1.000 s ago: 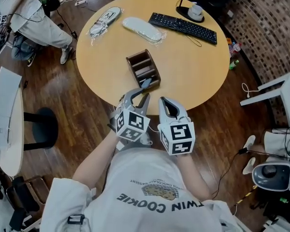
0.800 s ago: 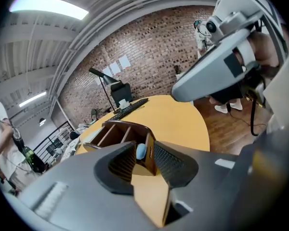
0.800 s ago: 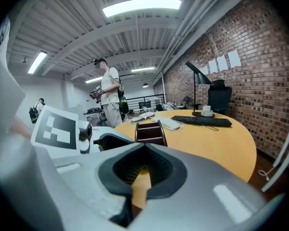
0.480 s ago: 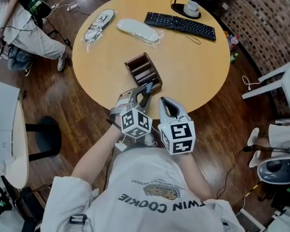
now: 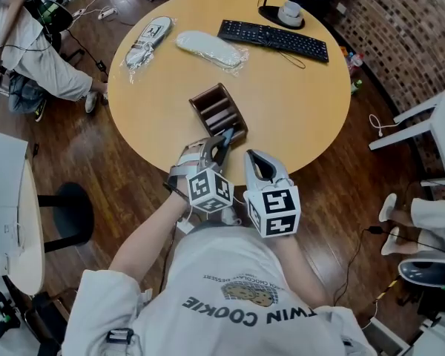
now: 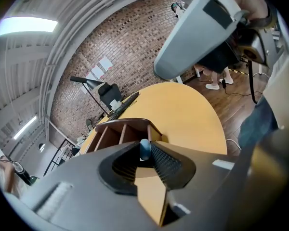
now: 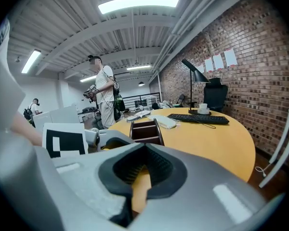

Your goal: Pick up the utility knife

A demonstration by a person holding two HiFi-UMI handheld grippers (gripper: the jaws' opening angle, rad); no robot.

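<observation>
Right gripper: jaws meet at tips, nothing between. Wooden organizer just beyond, on round table. Keyboard far right.

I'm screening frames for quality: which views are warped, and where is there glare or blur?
Head view: sharp, evenly lit across the table. Left gripper view: fisheye warp, dark corners, light panel blown out, near jaws soft. Right gripper view: same warp, ceiling light blown out.

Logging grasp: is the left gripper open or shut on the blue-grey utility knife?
Shut on it: the jaws of the left gripper have just been closing; its ribbed pads press both sides of the blue-grey utility knife.
</observation>
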